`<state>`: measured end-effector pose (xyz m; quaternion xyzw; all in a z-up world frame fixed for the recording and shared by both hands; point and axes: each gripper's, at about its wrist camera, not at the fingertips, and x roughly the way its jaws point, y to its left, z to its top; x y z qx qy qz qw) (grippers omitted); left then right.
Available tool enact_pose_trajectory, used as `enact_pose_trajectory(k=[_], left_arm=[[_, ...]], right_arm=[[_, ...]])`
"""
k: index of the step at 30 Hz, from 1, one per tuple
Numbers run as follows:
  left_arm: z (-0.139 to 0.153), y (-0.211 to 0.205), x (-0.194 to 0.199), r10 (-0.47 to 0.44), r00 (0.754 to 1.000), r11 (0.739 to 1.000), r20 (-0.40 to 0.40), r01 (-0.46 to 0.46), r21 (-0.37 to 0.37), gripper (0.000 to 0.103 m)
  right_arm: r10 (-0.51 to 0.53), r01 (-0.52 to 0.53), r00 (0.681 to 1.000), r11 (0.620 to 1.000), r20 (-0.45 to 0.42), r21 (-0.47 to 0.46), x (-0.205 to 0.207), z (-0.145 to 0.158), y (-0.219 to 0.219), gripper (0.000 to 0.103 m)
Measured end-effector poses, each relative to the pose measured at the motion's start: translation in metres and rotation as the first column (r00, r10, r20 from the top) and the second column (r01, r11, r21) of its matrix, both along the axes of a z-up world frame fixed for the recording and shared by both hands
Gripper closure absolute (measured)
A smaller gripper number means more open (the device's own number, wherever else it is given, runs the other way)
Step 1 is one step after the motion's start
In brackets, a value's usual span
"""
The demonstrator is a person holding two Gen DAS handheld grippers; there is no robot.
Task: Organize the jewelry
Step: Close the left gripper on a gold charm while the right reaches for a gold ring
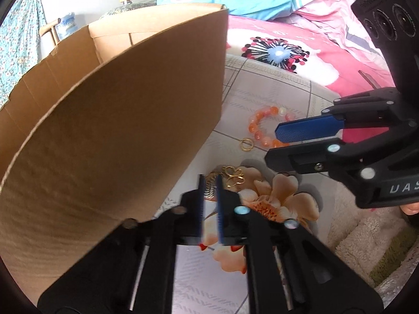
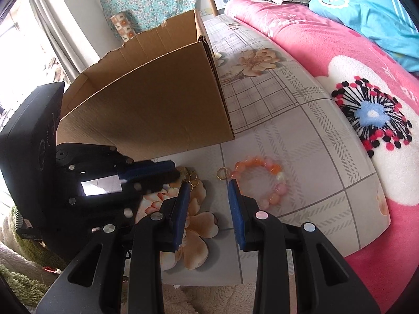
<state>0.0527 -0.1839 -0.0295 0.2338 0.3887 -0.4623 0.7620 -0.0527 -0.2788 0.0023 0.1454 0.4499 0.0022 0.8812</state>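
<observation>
A: left gripper status?
B: jaws nearly closed, narrow gap, over the gold earrings by the worktop front edge; can't tell if it has them

A: right gripper?
B: jaws wide open, nothing held, near front edge. Bead bracelet lies flat just beside its right finger, gold ring touching it. Cardboard box stands behind, toward the left edge

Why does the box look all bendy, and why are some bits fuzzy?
Left wrist view: the fisheye lens bows the cardboard box, and the near fingers are blurred. Right wrist view: the box looks straighter, window light glares at left, and the bead bracelet is sharp.
</observation>
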Motion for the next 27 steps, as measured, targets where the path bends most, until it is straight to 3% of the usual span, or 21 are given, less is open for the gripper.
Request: enact_pose_trajectory(k=[7,11,19,27], left_arm=[[0.0,0.009,-0.003,0.021,1.0,1.0,-0.012,-0.021,-0.018,0.101],[0.0,0.023,-0.003,0.08,0.996,0.996,-0.032,-0.081,-0.023,0.101],[0.0,0.059,0.001,0.227,0.971,0.973,-0.079,-0.229,-0.023,0.101],[0.0,0.07,0.001,0.259,0.961,0.964,-0.102,-0.264,-0.041,0.101]], right_arm=[[0.004,-0.004,1.0,1.0,0.005,-0.003,-0.003,0.001,0.002,0.073],[0.032,-0.032,0.999,0.999,0.014,-0.013,-0.004,0.003,0.008,0.073],[0.165,-0.164,0.986,0.976,-0.004,-0.141,0.012,-0.002,0.034,0.073],[0.215,-0.216,0.976,0.955,-0.028,-0.205,0.029,-0.011,0.041,0.073]])
